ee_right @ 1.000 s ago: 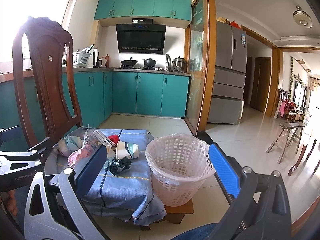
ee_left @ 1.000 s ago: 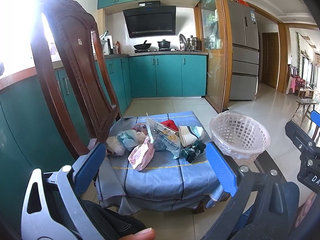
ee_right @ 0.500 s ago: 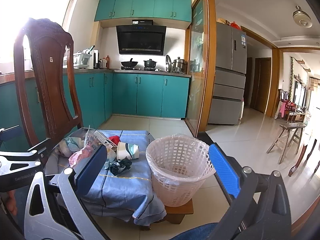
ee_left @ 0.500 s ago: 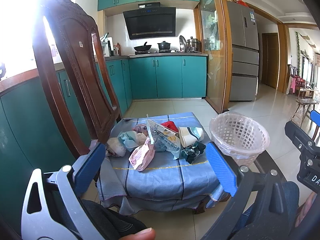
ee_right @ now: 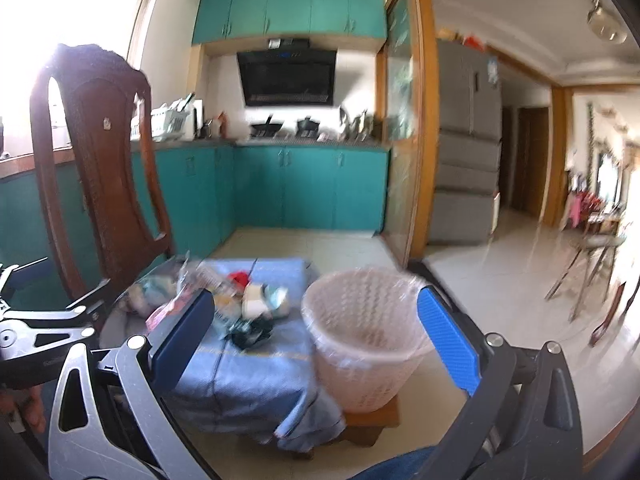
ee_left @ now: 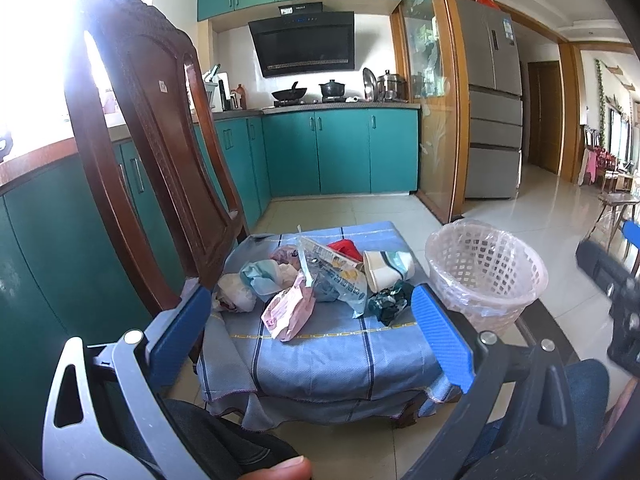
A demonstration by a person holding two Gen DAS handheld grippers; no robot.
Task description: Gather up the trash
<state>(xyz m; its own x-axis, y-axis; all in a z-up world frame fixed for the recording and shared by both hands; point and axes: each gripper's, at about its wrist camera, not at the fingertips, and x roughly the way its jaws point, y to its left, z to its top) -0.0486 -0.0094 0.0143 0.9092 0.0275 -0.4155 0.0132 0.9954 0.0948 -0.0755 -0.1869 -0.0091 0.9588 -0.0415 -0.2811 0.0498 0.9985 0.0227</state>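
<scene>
We're at the approach step – nothing picked yet. Left gripper (ee_left: 310, 330) and right gripper (ee_right: 316, 330) both gape wide, holding nothing. Trash pile (ee_left: 320, 284) sits on the blue cloth (ee_left: 320, 356) over a low table, lined basket (ee_left: 486, 268) just beside it. Next: reach in, close on one piece, maybe the pink wrapper (ee_left: 288, 312). Versus earlier – right view is now blurred and shifted, left barely changed

cloth-covered low table (ee_left: 320, 356) bears, seemingly, wrappers (ee_left: 288, 310).
</scene>
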